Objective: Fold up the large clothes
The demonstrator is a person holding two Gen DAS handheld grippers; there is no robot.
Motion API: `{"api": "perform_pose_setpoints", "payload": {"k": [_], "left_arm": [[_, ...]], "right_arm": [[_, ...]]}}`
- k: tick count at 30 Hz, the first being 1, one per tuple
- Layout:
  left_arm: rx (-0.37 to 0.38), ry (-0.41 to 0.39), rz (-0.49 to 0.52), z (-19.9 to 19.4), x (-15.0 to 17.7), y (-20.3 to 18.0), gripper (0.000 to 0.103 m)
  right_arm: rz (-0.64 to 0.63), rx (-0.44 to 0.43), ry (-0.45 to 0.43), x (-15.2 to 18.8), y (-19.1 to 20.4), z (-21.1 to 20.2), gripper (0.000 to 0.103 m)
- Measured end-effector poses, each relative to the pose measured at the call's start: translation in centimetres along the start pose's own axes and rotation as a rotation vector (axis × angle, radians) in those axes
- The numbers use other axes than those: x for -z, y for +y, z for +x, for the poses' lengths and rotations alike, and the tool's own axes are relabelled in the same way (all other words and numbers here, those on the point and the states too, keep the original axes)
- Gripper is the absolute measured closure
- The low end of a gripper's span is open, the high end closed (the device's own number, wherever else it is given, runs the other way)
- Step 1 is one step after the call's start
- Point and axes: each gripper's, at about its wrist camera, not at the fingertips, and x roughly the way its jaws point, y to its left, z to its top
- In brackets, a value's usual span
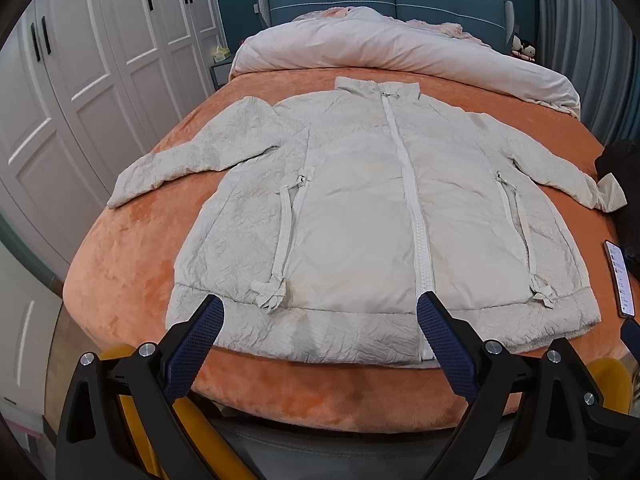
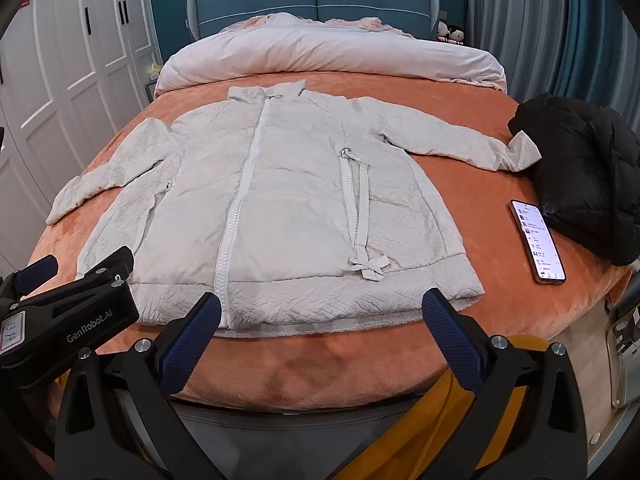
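Bed (image 2: 472, 200) carries white jacket (image 2: 288, 208), phone (image 2: 538, 240), seemingly a black coat (image 2: 588, 176).

Jacket (image 2: 280, 208) on bed (image 2: 460, 320) (phone (image 2: 537, 236) right)

Left tool (image 1: 320, 312): black frame with two blue textured pads (image 1: 210, 320), jaws spread wide, nothing between them.
Left tool pose: level, pointing forward, pads tilted outward in a V.
Left tool seen from the right wrist: its black body (image 2: 72, 300) sits at the lower left, just beside the right tool.
Right tool (image 2: 320, 312): same black frame and blue textured pads (image 2: 438, 310), jaws spread wide, gripping nothing.
Right tool pose: level, pointing forward.
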Motion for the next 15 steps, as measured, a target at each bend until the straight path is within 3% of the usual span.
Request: {"api": "perform_pose_setpoints", "payload": {"k": [15], "left_arm": [[-0.007, 0.028, -0.019, 0.66, 0.34, 0.65, 0.008]], "right_arm": [[-0.011, 0.003, 0.022, 0.47, 0.78, 0.56, 0.005]]}}
